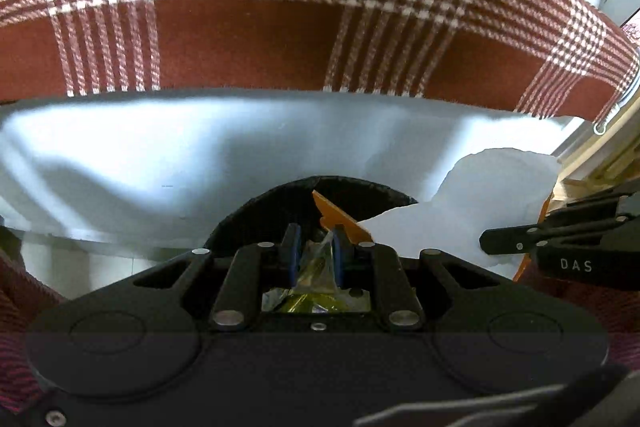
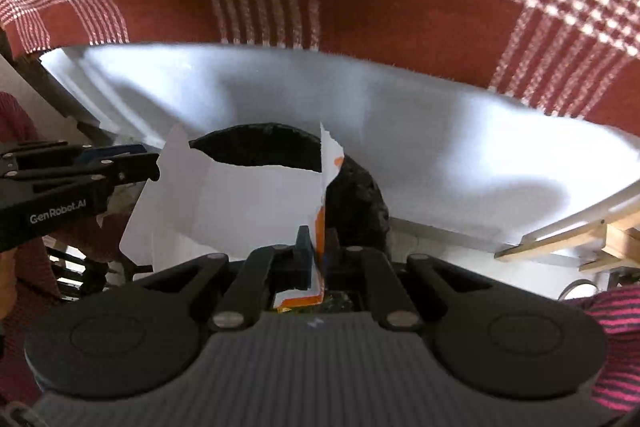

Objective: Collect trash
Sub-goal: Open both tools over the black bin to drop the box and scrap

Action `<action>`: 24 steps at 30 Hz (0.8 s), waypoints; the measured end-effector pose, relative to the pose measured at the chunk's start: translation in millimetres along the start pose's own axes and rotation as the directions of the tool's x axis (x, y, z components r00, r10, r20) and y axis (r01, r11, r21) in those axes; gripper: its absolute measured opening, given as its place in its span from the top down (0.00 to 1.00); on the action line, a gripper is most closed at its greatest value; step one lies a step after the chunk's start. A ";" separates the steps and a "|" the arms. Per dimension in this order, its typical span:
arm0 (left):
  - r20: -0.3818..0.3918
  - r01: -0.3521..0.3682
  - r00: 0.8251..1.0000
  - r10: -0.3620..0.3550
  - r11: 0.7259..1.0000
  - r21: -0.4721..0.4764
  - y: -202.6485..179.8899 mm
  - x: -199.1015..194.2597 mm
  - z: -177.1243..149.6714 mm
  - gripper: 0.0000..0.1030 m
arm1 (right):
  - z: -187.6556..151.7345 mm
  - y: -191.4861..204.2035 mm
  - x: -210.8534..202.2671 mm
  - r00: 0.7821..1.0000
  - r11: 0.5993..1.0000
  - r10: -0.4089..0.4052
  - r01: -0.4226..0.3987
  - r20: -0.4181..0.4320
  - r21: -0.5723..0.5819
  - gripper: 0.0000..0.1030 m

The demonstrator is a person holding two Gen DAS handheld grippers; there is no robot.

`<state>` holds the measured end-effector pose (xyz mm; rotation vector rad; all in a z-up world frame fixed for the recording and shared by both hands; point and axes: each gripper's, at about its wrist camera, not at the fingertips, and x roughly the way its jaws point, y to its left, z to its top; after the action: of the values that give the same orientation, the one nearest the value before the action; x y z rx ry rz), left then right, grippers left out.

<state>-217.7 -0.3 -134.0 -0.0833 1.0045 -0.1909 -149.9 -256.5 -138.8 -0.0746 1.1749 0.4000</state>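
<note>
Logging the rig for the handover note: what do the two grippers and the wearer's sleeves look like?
Both grippers are matte black, with linkage arms on silver rivets and two round discs on the body. The left gripper has blue finger pads; side on, it reads "GenRobot.AI". The right gripper has a ribbed grey top; side on, it reads "DAS". The sleeve is knit, striped dark and magenta.

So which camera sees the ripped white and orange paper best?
The right wrist view. There the torn paper spreads wide, pinched in the right gripper. The left wrist view shows only part of it, beside the left gripper holding a clear wrapper.
</note>
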 end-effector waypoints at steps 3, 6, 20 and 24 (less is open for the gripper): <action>-0.011 -0.003 1.000 0.003 1.000 0.001 0.0 1.4 -0.3 0.83 | 1.1 -0.7 4.1 1.000 1.000 0.002 -0.002 -0.009 0.000 0.89; -0.018 0.001 1.000 -0.001 1.000 0.004 -1.3 4.8 1.6 0.80 | 1.8 1.6 8.1 1.000 1.000 0.012 -0.011 -0.012 0.001 0.84; 0.042 -0.001 0.999 -0.001 0.999 0.049 -4.4 -13.7 20.2 0.33 | 9.0 -1.7 -9.7 0.996 0.997 0.076 -0.076 0.048 -0.001 0.33; 0.085 0.002 0.996 -0.007 0.998 0.056 -4.2 -27.6 29.8 0.24 | 15.2 -1.4 -22.9 0.991 0.994 0.105 -0.105 0.085 -0.001 0.29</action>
<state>-207.5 0.5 -94.4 -0.0422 0.9139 -0.2175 -143.5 -259.8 -112.2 0.0073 1.0980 0.4899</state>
